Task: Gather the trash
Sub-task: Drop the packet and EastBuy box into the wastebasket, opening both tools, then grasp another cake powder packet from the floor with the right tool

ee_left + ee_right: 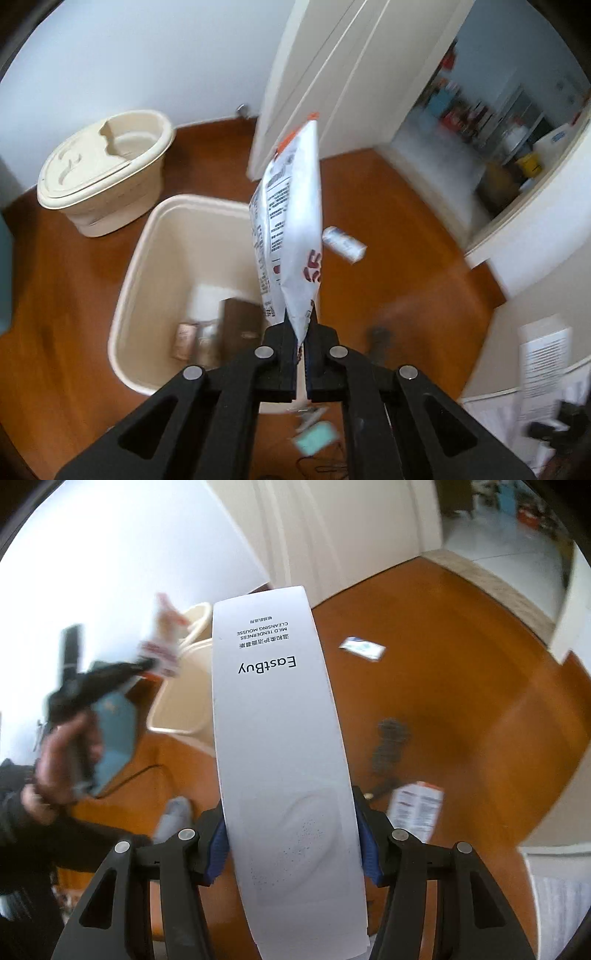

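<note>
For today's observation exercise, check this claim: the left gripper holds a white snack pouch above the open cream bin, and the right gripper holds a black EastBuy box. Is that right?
One detail is wrong: the EastBuy box is white, not black, as the right wrist view shows. The rest stands: the right gripper is shut on it, and the left gripper holds the white snack pouch above the open cream bin.

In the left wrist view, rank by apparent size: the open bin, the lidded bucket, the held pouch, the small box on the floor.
1. open bin
2. lidded bucket and held pouch: too close to call, since the pouch is nearer the camera
3. small box
</note>
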A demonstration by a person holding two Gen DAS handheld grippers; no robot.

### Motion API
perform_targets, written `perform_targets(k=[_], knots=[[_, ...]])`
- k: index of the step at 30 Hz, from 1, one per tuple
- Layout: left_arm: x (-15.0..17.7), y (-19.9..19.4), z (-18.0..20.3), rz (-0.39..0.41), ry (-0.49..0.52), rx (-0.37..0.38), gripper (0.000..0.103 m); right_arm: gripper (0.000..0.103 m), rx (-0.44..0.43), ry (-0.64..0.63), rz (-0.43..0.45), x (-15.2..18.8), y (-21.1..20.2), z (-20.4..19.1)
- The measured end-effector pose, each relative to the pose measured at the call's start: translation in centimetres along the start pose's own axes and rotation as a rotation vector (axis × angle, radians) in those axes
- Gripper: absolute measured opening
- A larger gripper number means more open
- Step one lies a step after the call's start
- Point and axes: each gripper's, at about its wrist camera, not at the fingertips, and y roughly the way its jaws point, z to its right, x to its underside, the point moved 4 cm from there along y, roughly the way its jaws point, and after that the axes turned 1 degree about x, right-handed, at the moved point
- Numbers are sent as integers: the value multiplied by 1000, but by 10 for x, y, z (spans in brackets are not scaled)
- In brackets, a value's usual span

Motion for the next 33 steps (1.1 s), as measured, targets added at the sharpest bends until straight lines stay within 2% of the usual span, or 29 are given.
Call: perform_targets(k=[2, 4, 6, 7, 8, 10, 14, 17, 21, 24, 25, 28, 33], knots=[[-1, 10, -14, -20, -11, -52, 12, 60, -29, 5, -22, -19, 9, -24], [-2, 9, -29, -27, -58, -64, 16, 60, -39, -8, -34, -34, 18, -54], [3, 6, -36, -52, -64, -7, 33, 61, -35, -28, -43, -51, 31, -77], [5, 5, -36, -65, -51, 12, 49, 61, -41, -32, -44, -60, 36, -82], [6, 3, -40, -63, -41, 16, 53, 61, -39, -33, -43, -68, 42, -87], [3, -10, -54, -34, -79, 17, 53, 58, -32, -27, -37, -81, 58, -105], [12, -56, -105, 44, -304, -15, 53, 57, -49, -8, -42, -103, 97, -134], [27, -84, -134, 77, -404, -44, 54, 56, -79, 3, -34, -120, 139, -161], [32, -100, -153, 102, -420, -61, 54, 56, -77, 61, -107, -134, 217, -185], [29, -106, -156, 119, -418, -62, 54, 60, -47, 80, -152, -134, 252, -196], [30, -108, -155, 122, -414, -62, 54, 70, -12, 79, -156, -134, 256, -197], [26, -108, -147, 121, -397, -52, 54, 84, -6, 91, -156, -136, 247, -194], [31, -117, -125, 117, -358, -31, 54, 86, -60, 113, -181, -121, 180, -159]])
